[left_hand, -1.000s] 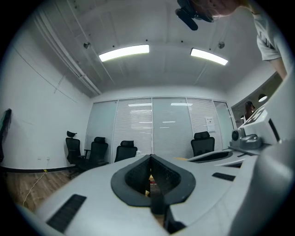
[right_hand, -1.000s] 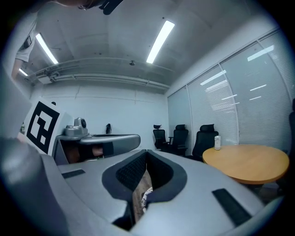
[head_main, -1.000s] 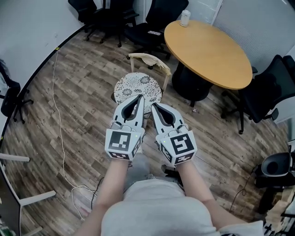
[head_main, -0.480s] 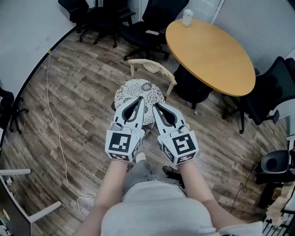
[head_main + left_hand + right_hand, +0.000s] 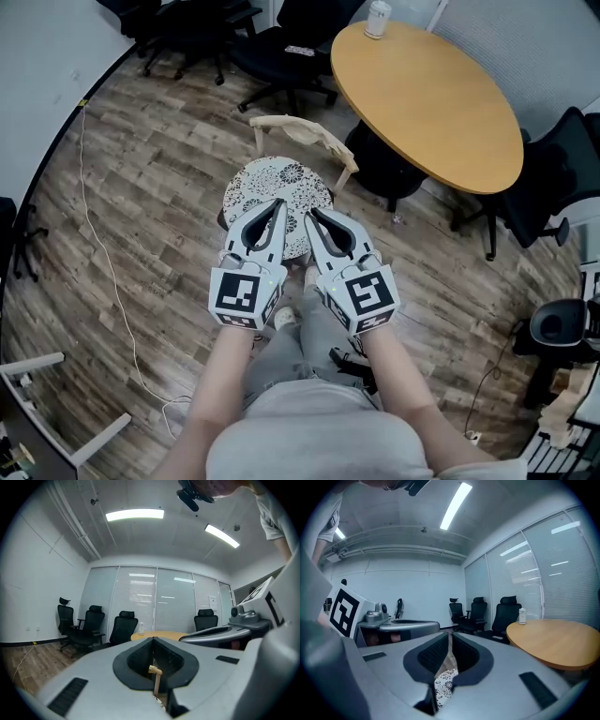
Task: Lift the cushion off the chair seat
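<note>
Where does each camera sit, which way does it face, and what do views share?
Head view: on the person's head, steeply down at the cushion; forearms, left gripper and right gripper show.
Left gripper view: on that gripper, level along shut jaws toward office chairs; right gripper shows beside.
Right gripper view: on that gripper, slightly downward along shut jaws; left gripper's marker cube shows.
Shared: the round table in all three; the cushion in head and right gripper views.

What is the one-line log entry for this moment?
stage: before grasp | left gripper: shut, empty | right gripper: shut, empty | cushion: on chair seat, not lifted
</note>
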Available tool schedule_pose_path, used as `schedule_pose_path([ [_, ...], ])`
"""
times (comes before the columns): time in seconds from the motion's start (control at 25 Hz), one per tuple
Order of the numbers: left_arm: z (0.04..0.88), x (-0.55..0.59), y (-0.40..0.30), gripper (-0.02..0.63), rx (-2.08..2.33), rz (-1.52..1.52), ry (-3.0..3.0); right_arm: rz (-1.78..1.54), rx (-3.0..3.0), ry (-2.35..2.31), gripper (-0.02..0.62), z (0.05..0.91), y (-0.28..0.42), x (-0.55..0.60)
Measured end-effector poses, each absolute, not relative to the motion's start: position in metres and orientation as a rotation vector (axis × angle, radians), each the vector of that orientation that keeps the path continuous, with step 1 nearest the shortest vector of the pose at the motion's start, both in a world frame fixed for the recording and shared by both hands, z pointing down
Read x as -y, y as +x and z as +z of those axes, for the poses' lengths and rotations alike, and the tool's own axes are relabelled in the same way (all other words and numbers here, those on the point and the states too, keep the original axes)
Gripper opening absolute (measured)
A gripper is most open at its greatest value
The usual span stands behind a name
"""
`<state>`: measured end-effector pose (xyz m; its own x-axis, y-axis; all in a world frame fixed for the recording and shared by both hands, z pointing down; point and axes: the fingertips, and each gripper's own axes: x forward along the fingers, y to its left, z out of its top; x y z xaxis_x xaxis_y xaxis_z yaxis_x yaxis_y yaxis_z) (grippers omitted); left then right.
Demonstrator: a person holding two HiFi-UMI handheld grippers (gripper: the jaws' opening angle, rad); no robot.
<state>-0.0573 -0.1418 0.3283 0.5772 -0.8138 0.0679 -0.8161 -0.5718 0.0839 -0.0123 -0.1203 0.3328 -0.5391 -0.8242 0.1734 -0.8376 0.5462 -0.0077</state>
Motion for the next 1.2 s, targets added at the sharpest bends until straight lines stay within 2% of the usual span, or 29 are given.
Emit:
schedule_pose_path([
  [0.28, 0.364, 0.177, -0.044, 0.002, 1.371, 0.066, 2.657, 0.222, 2.594, 1.364, 0.039, 0.372, -0.003, 0.155],
  [0.36, 0.377, 0.189, -0.040, 0.002, 1.367, 0.074, 2.629, 0.254, 2.584, 1.342, 0.148, 0.387, 0.000, 0.168],
  [0.4, 0.384, 0.195, -0.038, 0.002, 1.361, 0.081, 2.615, 0.266, 2.583, 1.339, 0.169, 0.393, 0.001, 0.174],
  [1.2, 0.502, 0.280, -0.027, 0.002, 1.395, 0.141, 2.519, 0.482, 2.401, 1.404, 0.179, 0.547, 0.059, 0.275],
])
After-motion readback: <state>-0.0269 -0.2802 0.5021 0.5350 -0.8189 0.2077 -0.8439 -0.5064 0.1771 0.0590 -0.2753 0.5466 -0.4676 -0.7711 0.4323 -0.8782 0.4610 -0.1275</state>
